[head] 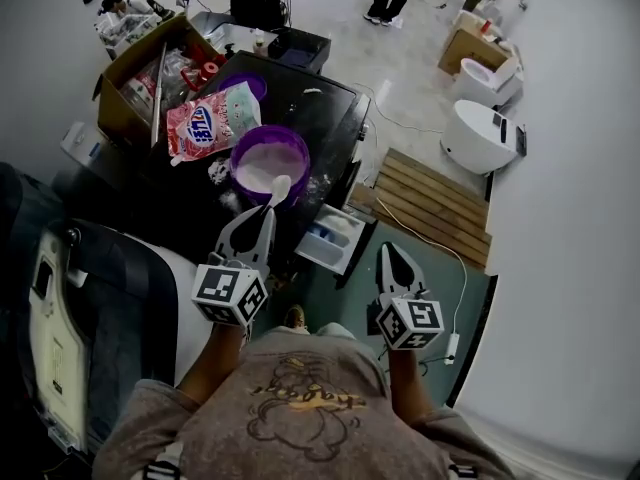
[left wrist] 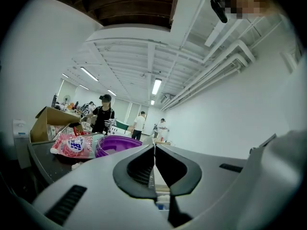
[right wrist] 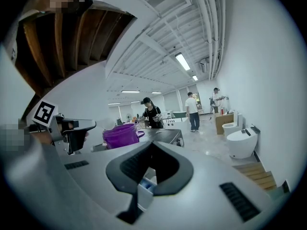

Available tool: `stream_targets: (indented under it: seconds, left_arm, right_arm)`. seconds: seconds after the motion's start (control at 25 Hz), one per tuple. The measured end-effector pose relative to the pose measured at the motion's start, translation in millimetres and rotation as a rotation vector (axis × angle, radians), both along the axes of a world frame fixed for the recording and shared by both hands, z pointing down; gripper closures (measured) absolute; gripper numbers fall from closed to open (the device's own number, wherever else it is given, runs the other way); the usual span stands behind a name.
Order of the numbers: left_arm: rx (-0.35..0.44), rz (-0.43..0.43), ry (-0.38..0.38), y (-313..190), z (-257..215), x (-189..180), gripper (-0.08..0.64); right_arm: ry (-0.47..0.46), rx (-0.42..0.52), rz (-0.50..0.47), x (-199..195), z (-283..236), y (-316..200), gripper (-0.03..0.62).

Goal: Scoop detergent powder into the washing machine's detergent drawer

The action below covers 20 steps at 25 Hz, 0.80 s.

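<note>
Head view: left claw [head: 268, 211] pinches the white scoop [head: 279, 189] by its handle, cup over the near rim of the purple bowl [head: 268, 130] at the bench's [head: 325, 103] front edge. The open drawer [head: 312, 253] sits just below that edge, with the right claw [head: 388, 251] beside it. Judgement: carry the cup level and low, then tip over one compartment. The pink bag [head: 210, 125] has a blue logo, lettering unreadable. Left gripper view: jaws pressed on the thin handle. Right gripper view: jaws together, empty, drawer beyond.

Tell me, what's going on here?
A person holds a tool in each hand. The left tool is shut on a white spoon, whose scoop end sits at the near edge of the purple bowl of powder. The right tool is shut and empty, beside the open detergent drawer.
</note>
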<state>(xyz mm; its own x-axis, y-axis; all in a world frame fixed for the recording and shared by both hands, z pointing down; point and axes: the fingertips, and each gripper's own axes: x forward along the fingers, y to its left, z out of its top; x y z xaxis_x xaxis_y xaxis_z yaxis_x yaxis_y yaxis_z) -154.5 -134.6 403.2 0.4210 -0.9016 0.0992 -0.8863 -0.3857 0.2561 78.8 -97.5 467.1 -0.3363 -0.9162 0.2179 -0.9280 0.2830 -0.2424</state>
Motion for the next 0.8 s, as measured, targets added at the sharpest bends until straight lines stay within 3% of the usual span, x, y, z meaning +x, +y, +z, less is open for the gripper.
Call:
stream_targets:
  seconds: [0.44, 0.8]
  left_arm:
    - [0.006, -0.075, -0.028, -23.4, 1.0, -5.5, 0.537]
    - [0.029, -0.147, -0.065, -47.6, -11.6, -15.5, 0.537]
  right_arm:
    - [-0.008, 0.003, -0.068, 3.5, -11.9, -38.2, 0.591]
    - [-0.032, 0.012, -0.185, -1.8, -5.4, -72.2, 0.591]
